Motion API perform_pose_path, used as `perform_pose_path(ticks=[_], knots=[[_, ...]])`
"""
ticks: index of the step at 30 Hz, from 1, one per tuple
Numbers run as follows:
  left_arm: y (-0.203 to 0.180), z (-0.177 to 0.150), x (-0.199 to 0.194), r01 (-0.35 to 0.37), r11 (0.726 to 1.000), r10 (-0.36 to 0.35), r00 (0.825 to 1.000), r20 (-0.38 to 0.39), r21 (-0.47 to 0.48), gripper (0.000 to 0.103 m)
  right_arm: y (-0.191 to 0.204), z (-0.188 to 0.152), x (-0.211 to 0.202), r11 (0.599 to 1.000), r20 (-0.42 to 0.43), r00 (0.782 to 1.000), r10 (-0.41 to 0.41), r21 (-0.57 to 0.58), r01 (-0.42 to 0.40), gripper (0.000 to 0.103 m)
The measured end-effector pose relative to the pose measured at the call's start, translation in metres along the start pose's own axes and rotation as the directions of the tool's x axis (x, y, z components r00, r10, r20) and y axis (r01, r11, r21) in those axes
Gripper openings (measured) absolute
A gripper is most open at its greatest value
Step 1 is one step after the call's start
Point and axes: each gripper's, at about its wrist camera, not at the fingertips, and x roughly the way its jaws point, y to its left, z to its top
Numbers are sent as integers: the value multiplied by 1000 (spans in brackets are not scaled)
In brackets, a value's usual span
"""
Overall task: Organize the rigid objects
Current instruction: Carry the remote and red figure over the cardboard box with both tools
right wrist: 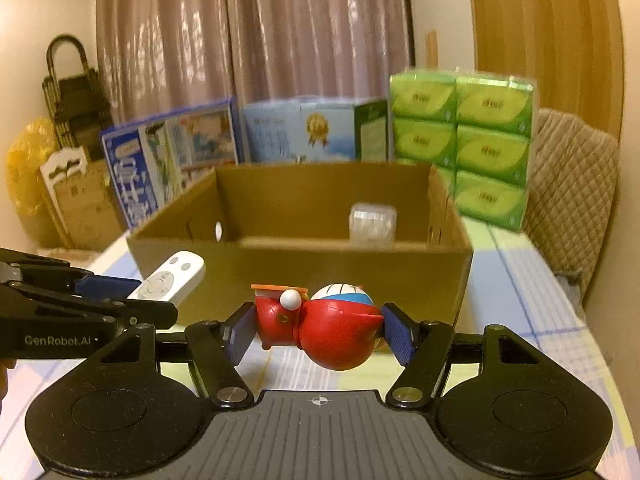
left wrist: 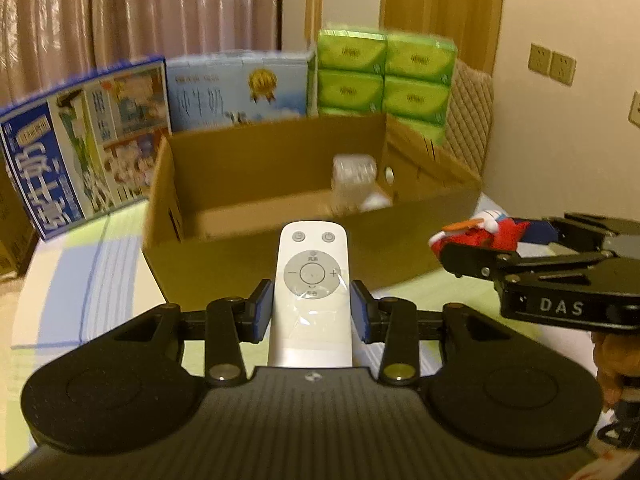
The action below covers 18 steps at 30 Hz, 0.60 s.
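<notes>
My left gripper (left wrist: 312, 310) is shut on a white remote control (left wrist: 310, 280) and holds it above the table, just in front of the open cardboard box (left wrist: 256, 256). My right gripper (right wrist: 318, 330) is shut on a red, white and blue cartoon figurine (right wrist: 320, 328), held on its side, also in front of the box (right wrist: 320, 276). The figurine (left wrist: 480, 232) and right gripper (left wrist: 472, 254) show at the right of the left wrist view. The remote (right wrist: 170, 280) and left gripper (right wrist: 132, 292) show at the left of the right wrist view. A clear plastic container (right wrist: 372, 224) stands inside the box.
Blue milk cartons (left wrist: 92, 148) and a stack of green tissue packs (left wrist: 384, 80) stand behind the box. The table (right wrist: 520, 300) has a checked cloth. A quilted chair (right wrist: 572, 184) is at the right, bags (right wrist: 52, 184) at the left.
</notes>
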Motion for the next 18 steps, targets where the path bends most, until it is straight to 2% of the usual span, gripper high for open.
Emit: perform_pose_path(ticks=[10, 18], knots=[[17, 39, -4, -46, 998, 50, 995, 87, -46, 36, -11, 43, -11, 999, 155, 988, -15, 50, 7, 64], [25, 66, 14, -66, 994, 75, 991, 109, -83, 36, -27, 75, 15, 994, 169, 983, -66, 95, 51, 64]])
